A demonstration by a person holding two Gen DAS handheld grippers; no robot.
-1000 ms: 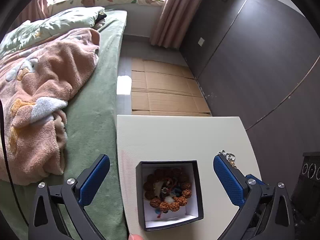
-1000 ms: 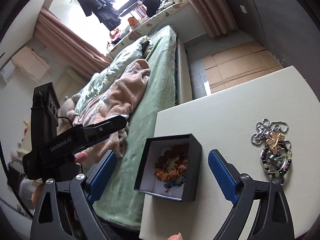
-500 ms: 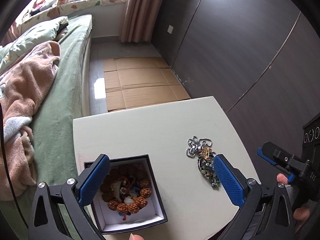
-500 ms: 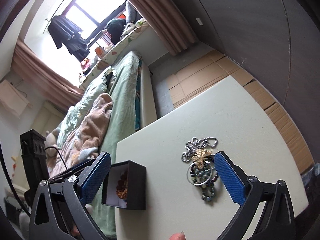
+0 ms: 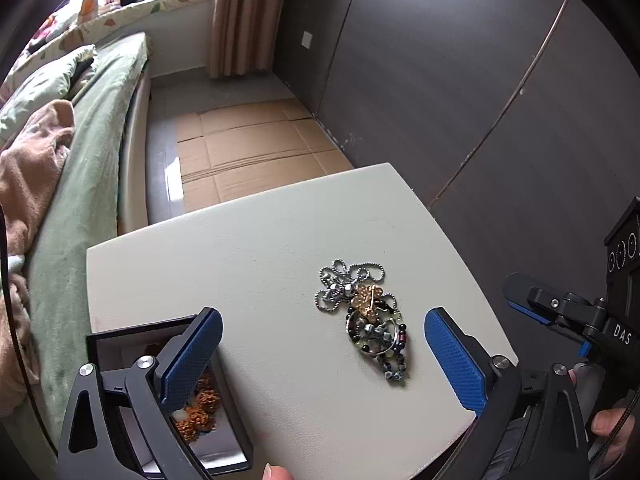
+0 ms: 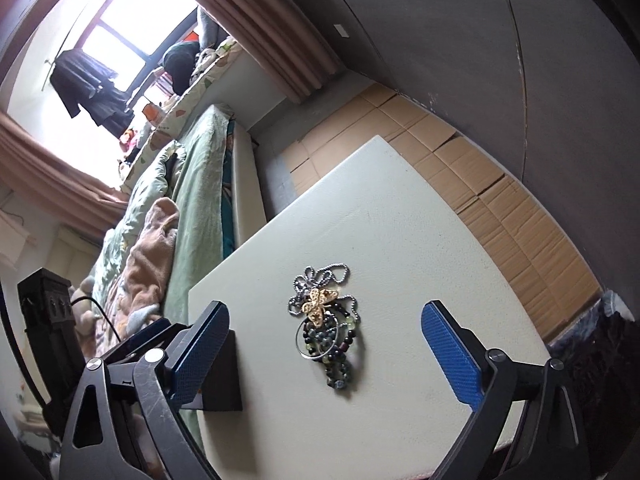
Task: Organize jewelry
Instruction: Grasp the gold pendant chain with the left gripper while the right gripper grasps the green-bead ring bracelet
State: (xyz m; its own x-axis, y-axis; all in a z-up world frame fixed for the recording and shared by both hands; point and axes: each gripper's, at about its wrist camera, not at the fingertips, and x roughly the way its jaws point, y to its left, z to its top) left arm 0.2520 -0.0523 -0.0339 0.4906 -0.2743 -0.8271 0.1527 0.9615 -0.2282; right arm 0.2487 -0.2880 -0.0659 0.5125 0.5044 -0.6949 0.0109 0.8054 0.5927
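A pile of jewelry [image 5: 366, 314] lies on the white table [image 5: 260, 248]: a silver ball chain, a gold butterfly brooch, a metal ring and dark beads. It also shows in the right wrist view [image 6: 326, 330]. A black box [image 5: 224, 436] with a white lining holds a brown bead bracelet [image 5: 202, 408] at the table's near left corner. My left gripper [image 5: 320, 360] is open, above the table between box and pile. My right gripper [image 6: 324, 360] is open and empty, its jaws wide on either side of the pile. The box [image 6: 222, 376] sits behind its left finger.
A bed [image 5: 80, 168] with a green sheet and a pink blanket [image 5: 24, 176] runs along the table's left side. Flattened cardboard [image 5: 256, 152] covers the floor beyond the table. A dark wall [image 5: 460, 92] stands to the right. The right gripper's body [image 5: 576, 316] is by the table's right edge.
Both grippers have swung right, from over the box toward the jewelry pile. The pile now sits between the right gripper's fingers. The box has slid to the left edge of both views.
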